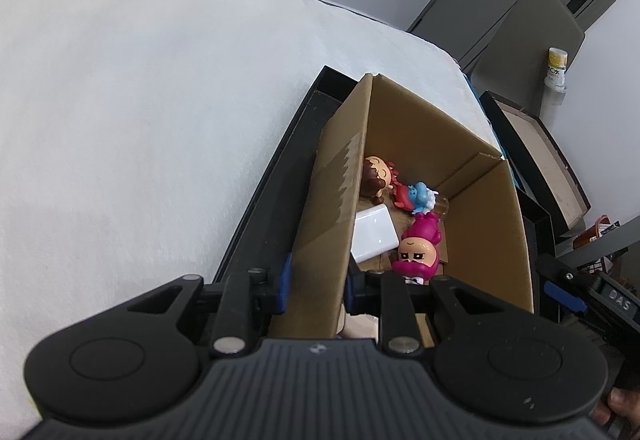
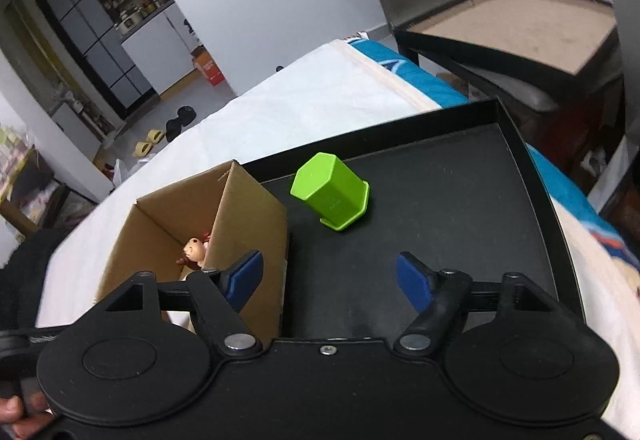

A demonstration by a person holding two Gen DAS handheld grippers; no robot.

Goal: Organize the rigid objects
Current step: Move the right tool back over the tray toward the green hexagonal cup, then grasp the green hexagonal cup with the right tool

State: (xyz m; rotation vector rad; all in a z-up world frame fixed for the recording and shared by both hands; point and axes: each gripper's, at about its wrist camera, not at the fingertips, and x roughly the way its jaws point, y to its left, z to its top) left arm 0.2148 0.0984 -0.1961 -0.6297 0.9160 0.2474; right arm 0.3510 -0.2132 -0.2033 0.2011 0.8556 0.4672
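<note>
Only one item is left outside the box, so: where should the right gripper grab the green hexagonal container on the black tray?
Grip the green container across two opposite flat sides mid-body, coming from above; it stands upside down, its flared rim on the black tray.

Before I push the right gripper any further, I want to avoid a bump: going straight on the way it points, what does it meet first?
Most likely the green hexagonal container, standing on the black tray just ahead of the open right gripper. Nothing shows between them, though depth is hard to judge here.
</note>
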